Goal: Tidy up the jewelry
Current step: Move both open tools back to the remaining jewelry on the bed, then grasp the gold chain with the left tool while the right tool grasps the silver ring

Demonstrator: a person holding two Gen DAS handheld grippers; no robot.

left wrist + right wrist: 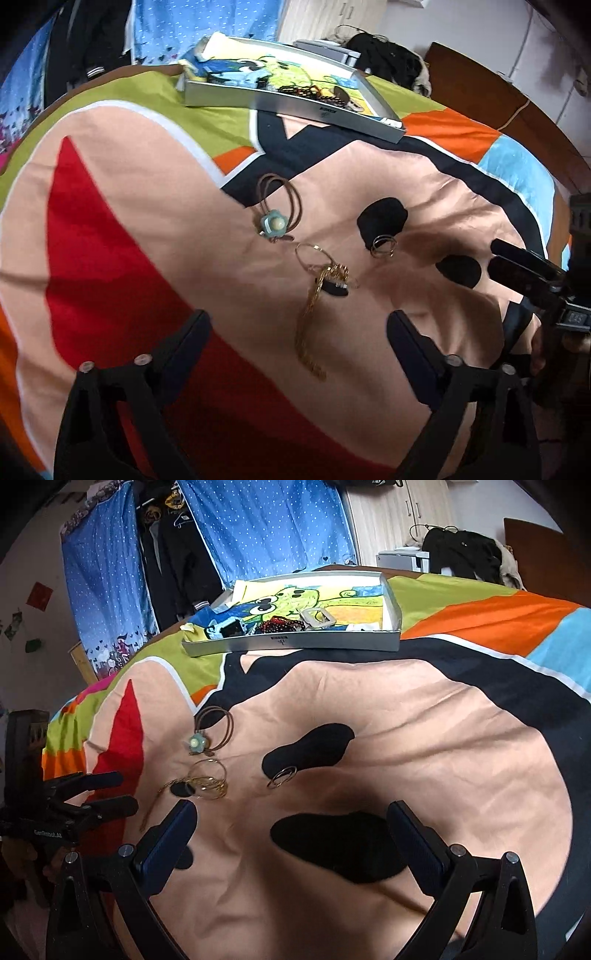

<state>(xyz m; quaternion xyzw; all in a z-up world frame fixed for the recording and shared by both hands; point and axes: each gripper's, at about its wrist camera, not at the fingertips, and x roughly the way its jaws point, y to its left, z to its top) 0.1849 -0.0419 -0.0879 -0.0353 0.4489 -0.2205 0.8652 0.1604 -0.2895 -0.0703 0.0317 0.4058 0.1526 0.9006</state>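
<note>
Loose jewelry lies on the bedspread: a brown cord necklace with a pale blue flower pendant (272,221) (195,742), a gold chain tangled with thin hoops (322,273) (208,782), and small silver rings (383,246) (282,774). A grey tray (284,105) (295,644) at the far side holds dark beads and a buckle. My left gripper (299,328) hovers open just short of the gold chain, nothing between its fingers. My right gripper (291,830) stands open above the bedspread, near the silver rings, empty.
The colourful bedspread (424,746) covers the whole bed. Blue dotted curtains (258,528) and dark hanging clothes stand behind. A wooden headboard (498,92) and a pile of black clothes (461,554) lie at the far right.
</note>
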